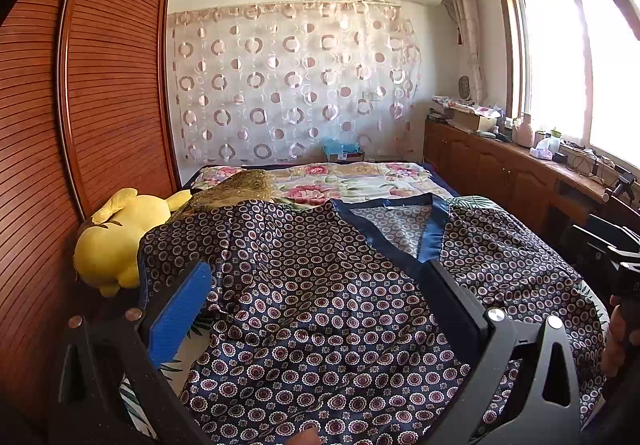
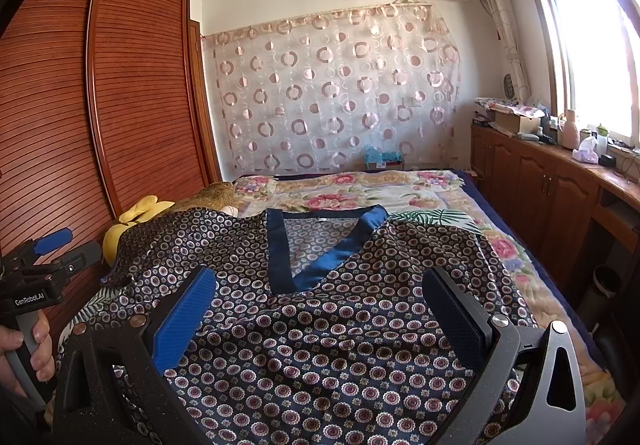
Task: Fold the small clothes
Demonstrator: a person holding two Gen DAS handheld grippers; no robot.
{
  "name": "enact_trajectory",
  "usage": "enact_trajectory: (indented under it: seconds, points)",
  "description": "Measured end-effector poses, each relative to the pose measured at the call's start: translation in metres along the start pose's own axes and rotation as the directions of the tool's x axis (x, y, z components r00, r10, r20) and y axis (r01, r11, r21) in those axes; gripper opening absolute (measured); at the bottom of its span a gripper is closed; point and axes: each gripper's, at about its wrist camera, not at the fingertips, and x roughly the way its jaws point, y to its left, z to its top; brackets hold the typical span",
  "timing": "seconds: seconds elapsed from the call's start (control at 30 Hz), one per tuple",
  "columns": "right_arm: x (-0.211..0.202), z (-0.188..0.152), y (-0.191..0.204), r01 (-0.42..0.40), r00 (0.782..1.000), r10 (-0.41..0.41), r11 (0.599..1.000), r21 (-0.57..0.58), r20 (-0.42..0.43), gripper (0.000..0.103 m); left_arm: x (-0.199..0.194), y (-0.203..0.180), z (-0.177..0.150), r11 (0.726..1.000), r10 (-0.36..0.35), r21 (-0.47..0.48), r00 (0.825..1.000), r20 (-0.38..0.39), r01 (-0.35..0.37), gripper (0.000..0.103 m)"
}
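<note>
The navy satin top patterned with small rings (image 2: 352, 325) lies spread on the floral quilted bed (image 2: 440, 189), directly ahead of and beneath the right gripper (image 2: 320, 297) and left gripper (image 1: 320, 285), both with fingers wide apart. Left of the top, beside the left gripper, a yellow plush toy (image 1: 116, 241) rests against the slatted wooden wardrobe (image 1: 112, 85)

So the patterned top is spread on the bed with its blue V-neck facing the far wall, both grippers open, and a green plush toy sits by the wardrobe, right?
Not quite: the plush toy is yellow, not green, as the left wrist view shows. The rest holds: the top is spread on the bed, V-neck toward the far wall, left gripper and right gripper both open, toy by the wardrobe.
</note>
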Motion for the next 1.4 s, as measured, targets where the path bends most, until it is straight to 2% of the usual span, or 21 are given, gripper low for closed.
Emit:
enact_trajectory:
  seconds: [0.17,0.33,0.63,0.77,0.87,1.1,1.3,1.4]
  points:
    - [0.002,-0.002,-0.001,-0.003,1.0,0.003,1.0,0.0,-0.007,0.103,0.001,0.0,0.0,1.0,0.003,-0.003,1.0,-0.009,-0.003,0.103]
    - [0.012,-0.004,0.001,-0.038,0.998,0.037,0.999,-0.004,-0.05,0.103,0.008,0.011,-0.007,1.0,0.012,-0.019,0.999,-0.036,-0.013,0.103]
    - [0.04,-0.008,0.01,-0.079,0.988,0.072,0.996,-0.043,-0.133,0.103,0.027,0.048,-0.02,0.998,0.038,-0.046,0.995,-0.091,-0.043,0.103]
    - [0.058,-0.008,0.019,-0.104,0.977,0.088,0.992,-0.073,-0.197,0.103,0.037,0.066,-0.026,0.997,0.048,-0.053,0.991,-0.126,-0.055,0.103]
    - [0.073,-0.009,0.028,-0.13,0.965,0.104,0.987,-0.095,-0.243,0.103,0.045,0.081,-0.029,0.997,0.007,-0.072,0.987,-0.16,-0.019,0.103]
    - [0.099,-0.005,0.041,-0.185,0.941,0.14,0.975,-0.124,-0.308,0.103,0.06,0.112,-0.036,0.996,0.028,-0.076,0.979,-0.203,-0.044,0.103]
    - [0.111,0.005,0.046,-0.221,0.933,0.167,0.965,-0.142,-0.32,0.103,0.066,0.148,-0.035,0.991,-0.032,-0.13,0.976,-0.213,0.004,0.102]
    - [0.12,0.006,0.048,-0.238,0.926,0.178,0.96,-0.146,-0.334,0.103,0.066,0.164,-0.028,0.986,-0.07,-0.159,0.978,-0.195,0.038,0.099]
